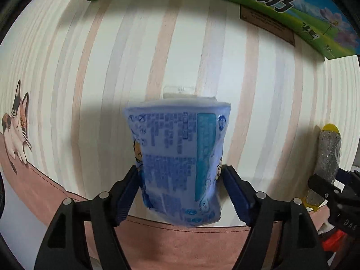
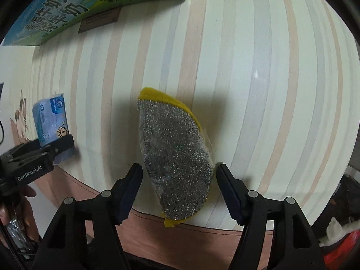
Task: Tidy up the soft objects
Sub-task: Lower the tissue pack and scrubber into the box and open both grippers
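The left gripper point(image 1: 180, 177) has black plastic arms shaped like open triangular frames, each with two round silver pivot screws on top. Its fingers point(image 1: 127, 196) carry dark blue ribbed pads with a toothed edge. The right gripper point(image 2: 178, 177) is built the same: black frames, silver screws, blue serrated pads. In the right wrist view, the left gripper's black body bears white "GenRobot.AI" lettering, and just below that lettering bare skin of the person's hand point(image 2: 13, 211) shows.
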A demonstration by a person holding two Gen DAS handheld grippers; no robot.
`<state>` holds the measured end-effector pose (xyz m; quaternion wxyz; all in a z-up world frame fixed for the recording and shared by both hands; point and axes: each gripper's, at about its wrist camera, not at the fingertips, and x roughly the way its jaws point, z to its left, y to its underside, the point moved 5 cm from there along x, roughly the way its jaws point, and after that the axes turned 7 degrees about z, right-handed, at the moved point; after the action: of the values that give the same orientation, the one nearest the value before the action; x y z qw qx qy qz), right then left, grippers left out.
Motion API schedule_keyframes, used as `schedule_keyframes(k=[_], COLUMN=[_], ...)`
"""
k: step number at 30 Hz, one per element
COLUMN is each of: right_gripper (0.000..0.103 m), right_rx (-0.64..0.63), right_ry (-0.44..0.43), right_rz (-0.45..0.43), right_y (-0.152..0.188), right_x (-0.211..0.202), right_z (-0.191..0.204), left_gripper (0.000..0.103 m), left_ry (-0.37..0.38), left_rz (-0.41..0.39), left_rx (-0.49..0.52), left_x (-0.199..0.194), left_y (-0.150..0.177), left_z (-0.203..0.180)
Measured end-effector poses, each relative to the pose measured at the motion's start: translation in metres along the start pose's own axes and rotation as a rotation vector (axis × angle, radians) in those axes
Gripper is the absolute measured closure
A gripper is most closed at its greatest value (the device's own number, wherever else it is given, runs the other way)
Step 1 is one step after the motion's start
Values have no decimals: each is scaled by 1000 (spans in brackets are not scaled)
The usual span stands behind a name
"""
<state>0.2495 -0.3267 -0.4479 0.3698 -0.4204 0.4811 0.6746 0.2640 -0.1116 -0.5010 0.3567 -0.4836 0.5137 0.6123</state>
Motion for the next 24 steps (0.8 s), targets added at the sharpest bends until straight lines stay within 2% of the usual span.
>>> schedule_keyframes(k=[2,6,10,12,13,14,15,17,21,24], right_gripper=[32,32,33,34,35,41,52,52,53,53], right_rx=[6,13,14,11,9,8,10,25,55,81], right_ry=[19,63,133,172,192,192,192,206,192,123], right_rz=[-10,-27,-39,-47,-53,-62,-63,-54,-61,-98], right_y=[3,7,11,12,13,14,15,22,28,30], right_x=[5,14,22,24,31,32,34,34,29,2], right_z=[11,21,32,40,51,57,63,67,80,93], left_gripper=[29,30,32,38,46,55,58,62,62,62], left_ry=[0,5,9,10,8,7,6,19,59,84], left_rz=[-3,-19,-31,-47,-57,-61,-62,-58,-54,-83], left_rx=[2,7,8,12,17,24,29,30,55,83], left_x=[4,8,-16,-22,-25,-27,-28,-30,-42,-66], left_y=[-11,-6,27,38,40,42,42,44,53,62], left_z=[-5,-6,10,17,18,19,19,21,25,26])
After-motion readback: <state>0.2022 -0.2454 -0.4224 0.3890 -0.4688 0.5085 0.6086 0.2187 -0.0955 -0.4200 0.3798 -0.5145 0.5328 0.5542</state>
